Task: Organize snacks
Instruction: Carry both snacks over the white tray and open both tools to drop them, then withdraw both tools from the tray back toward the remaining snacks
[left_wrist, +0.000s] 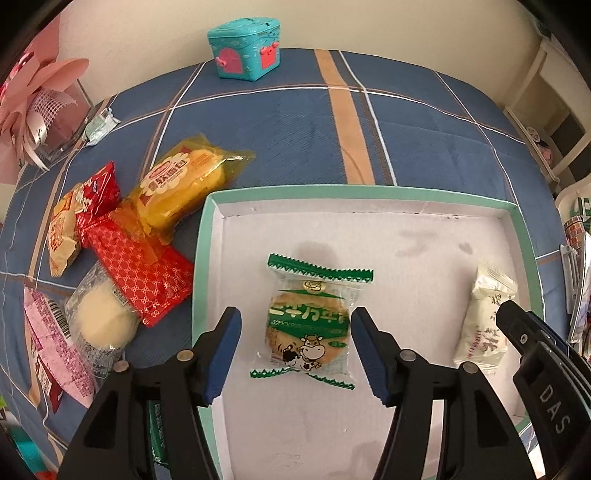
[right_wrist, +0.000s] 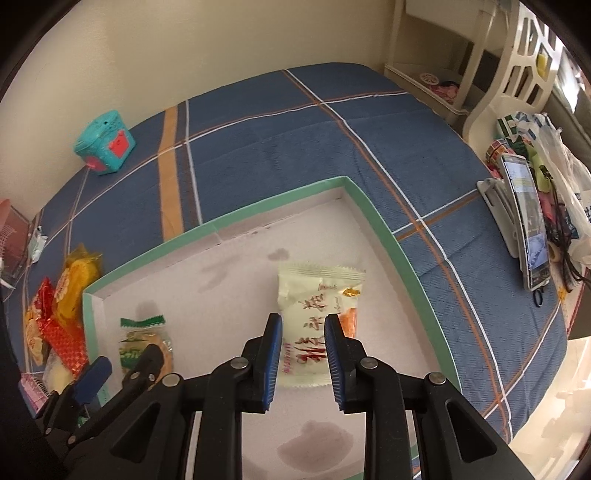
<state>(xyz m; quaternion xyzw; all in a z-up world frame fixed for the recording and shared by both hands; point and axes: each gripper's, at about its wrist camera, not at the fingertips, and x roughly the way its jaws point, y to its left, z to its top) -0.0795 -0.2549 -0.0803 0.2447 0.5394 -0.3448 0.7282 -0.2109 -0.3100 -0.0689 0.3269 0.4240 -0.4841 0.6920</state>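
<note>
A shallow white box with a green rim lies on the blue plaid cloth. In it lie a green-and-clear biscuit pack and a cream snack pack. My left gripper is open, its fingers on either side of the biscuit pack, just above it. My right gripper is partly open over the cream pack and holds nothing. Left of the box lies a pile of snacks: a yellow cake pack, a red pack, a round bun and a pink pack.
A teal toy box stands at the far edge by the wall. A pink paper flower in a clear vase is at the far left. A phone on a stand and bags sit at the right.
</note>
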